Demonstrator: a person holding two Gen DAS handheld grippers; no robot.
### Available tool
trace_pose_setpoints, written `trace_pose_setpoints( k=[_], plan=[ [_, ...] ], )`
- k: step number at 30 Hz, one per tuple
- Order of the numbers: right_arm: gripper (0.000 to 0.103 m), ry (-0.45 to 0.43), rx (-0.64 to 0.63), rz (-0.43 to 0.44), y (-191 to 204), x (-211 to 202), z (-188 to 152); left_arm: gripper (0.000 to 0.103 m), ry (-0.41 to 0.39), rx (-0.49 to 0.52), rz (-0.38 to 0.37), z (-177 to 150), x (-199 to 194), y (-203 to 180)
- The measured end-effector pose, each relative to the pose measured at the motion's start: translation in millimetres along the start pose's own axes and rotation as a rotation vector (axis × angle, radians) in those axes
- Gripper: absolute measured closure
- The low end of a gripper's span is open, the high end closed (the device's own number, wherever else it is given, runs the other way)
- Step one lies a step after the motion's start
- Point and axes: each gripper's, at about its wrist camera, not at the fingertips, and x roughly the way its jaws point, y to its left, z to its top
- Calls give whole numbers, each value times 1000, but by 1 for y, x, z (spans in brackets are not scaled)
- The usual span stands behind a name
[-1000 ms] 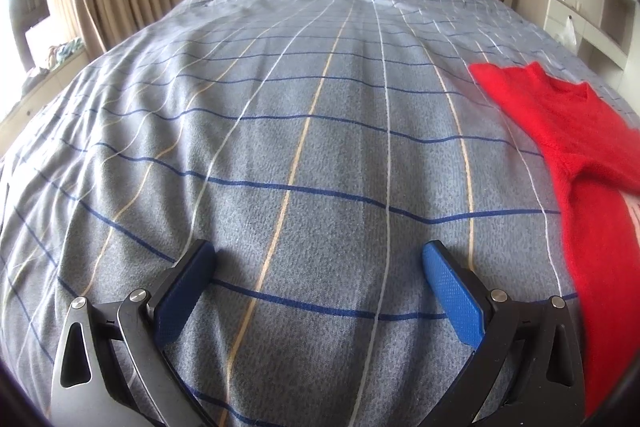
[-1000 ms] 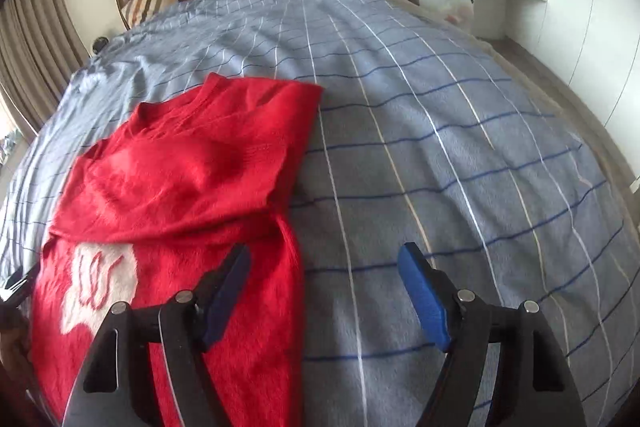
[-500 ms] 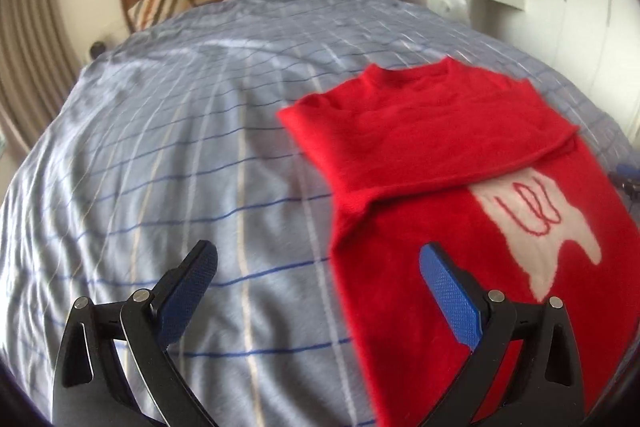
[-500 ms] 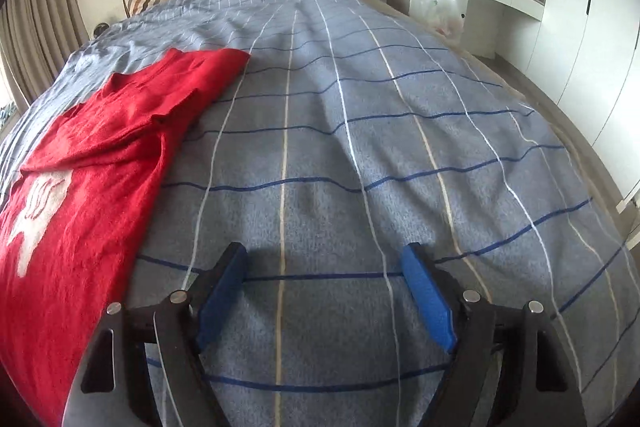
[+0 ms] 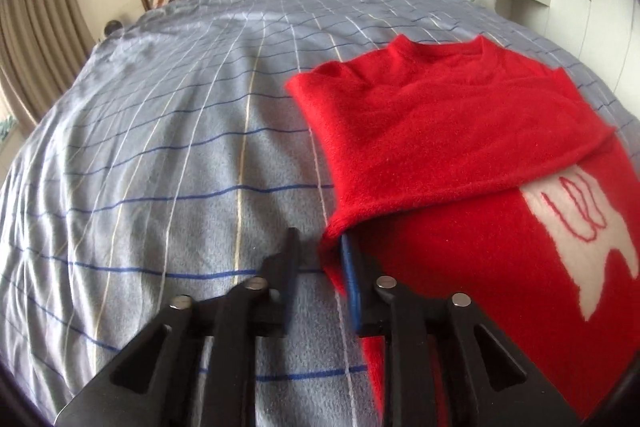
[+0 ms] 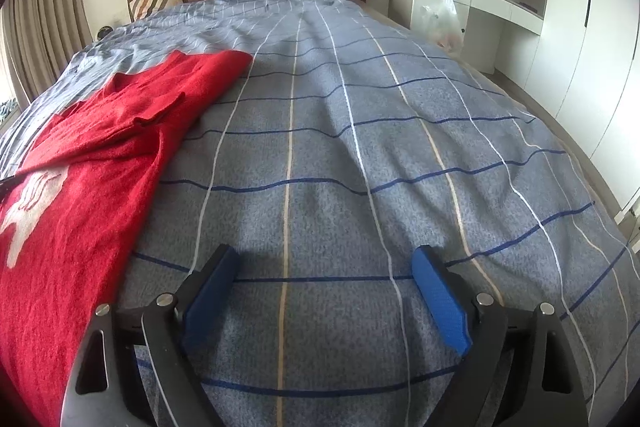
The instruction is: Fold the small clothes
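The left gripper (image 5: 320,267) has swung over and narrowed onto the red sweater's (image 5: 460,147) near edge on the bed (image 5: 180,147), starting another fold; the right gripper (image 6: 324,287) hangs apart beside it

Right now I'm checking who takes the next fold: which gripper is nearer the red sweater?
Left. The left gripper is at the red sweater, closing on its side edge; the right gripper hangs open over bare bedspread beside it.
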Motion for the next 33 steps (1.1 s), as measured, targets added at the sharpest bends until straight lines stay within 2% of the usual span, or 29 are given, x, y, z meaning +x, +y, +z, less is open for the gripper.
trace_pose_setpoints(
  k=[1, 3, 8, 10, 11, 12, 15, 18, 21, 33],
  plan=[
    [15, 6, 0, 4, 0, -3, 3, 31, -6, -31, -7, -1, -7, 7],
    [15, -8, 6, 30, -2, -12, 9, 2, -52, -81, -18, -6, -24, 24],
    [14, -33, -26, -2, -3, -6, 32, 2, -66, -212, 12, -4, -23, 70],
    [7, -7, 0, -39, -8, 10, 36, 0, -72, -278, 16, -9, -9, 80],
    [0, 43, -5, -83, -8, 24, 33, 0, -29, -301, 17, -15, 6, 83],
    [0, 96, -18, -92, -6, 38, 29, 0, 46, -297, 24, -22, 24, 82],
    [0, 69, -9, -91, -7, 36, 28, 0, 24, -256, 66, -23, 21, 71],
    [0, 50, 4, -72, -9, 35, 24, 0, 46, -236, 89, -21, 26, 65],
    [0, 50, 23, -48, -13, 35, 23, 0, 44, -245, 79, -21, 26, 66],
    [0, 32, 18, -58, -13, 32, 20, 0, 43, -244, 80, -22, 25, 68]
  ],
)
